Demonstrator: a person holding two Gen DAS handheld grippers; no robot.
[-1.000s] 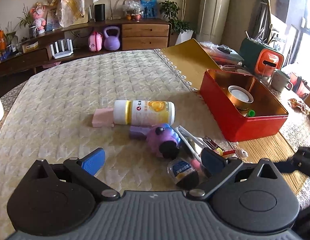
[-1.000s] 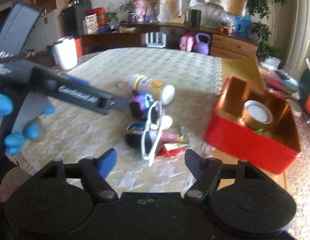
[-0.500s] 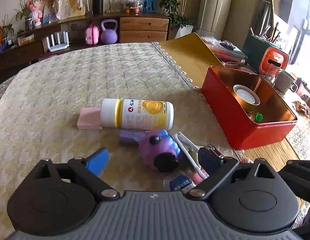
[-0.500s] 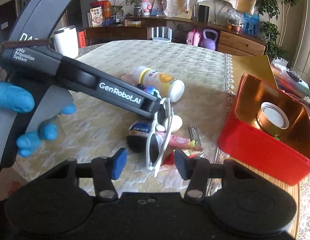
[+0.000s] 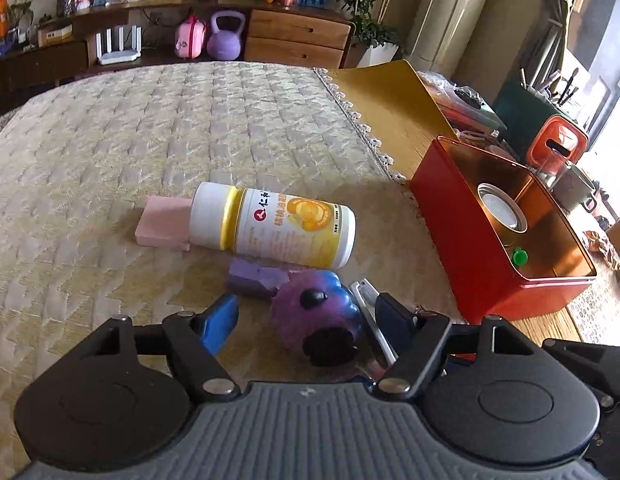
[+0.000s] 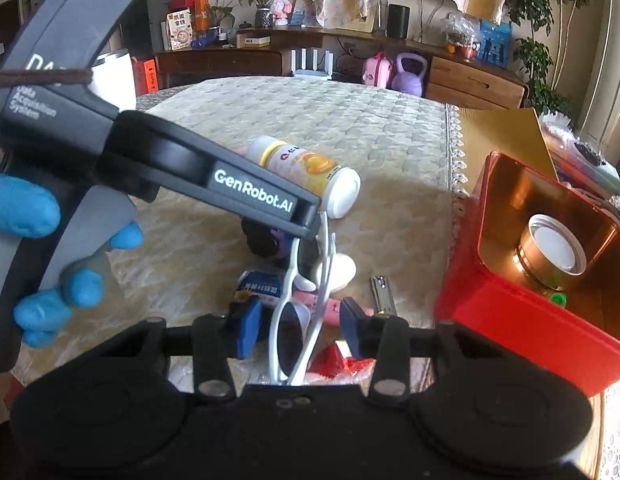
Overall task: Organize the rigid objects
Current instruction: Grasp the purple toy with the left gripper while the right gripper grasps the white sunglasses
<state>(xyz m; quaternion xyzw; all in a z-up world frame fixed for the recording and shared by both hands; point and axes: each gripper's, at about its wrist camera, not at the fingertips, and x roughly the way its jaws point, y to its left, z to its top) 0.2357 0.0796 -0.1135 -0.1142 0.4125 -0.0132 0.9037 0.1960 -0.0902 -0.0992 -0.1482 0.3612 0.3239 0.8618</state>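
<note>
My left gripper [image 5: 306, 318] straddles a purple squishy toy [image 5: 313, 320] in the pile; its jaws are closing, with small gaps still on both sides of the toy. My right gripper [image 6: 298, 326] straddles white sunglasses [image 6: 294, 332] that stand on edge; its jaws are closing too, and the pads [image 6: 246, 328] are not touching the frame. A white bottle with a yellow label [image 5: 278, 228] lies behind the toy, with a pink block [image 5: 162, 226] and a purple block [image 5: 254, 276] beside it. The red tin box [image 5: 489, 280] stands open at the right.
The box holds a gold can with a white lid [image 5: 501, 208] and a green cap [image 5: 519, 257]. A nail clipper [image 6: 381, 292], a blue-labelled jar [image 6: 258, 286] and a red wrapper [image 6: 333, 362] lie by the sunglasses. A blue-gloved hand [image 6: 26, 208] holds the left gripper's body [image 6: 250, 196].
Both grippers have come forward and down onto the pile. The left jaws have narrowed around the purple toy and the right jaws around the sunglasses.
</note>
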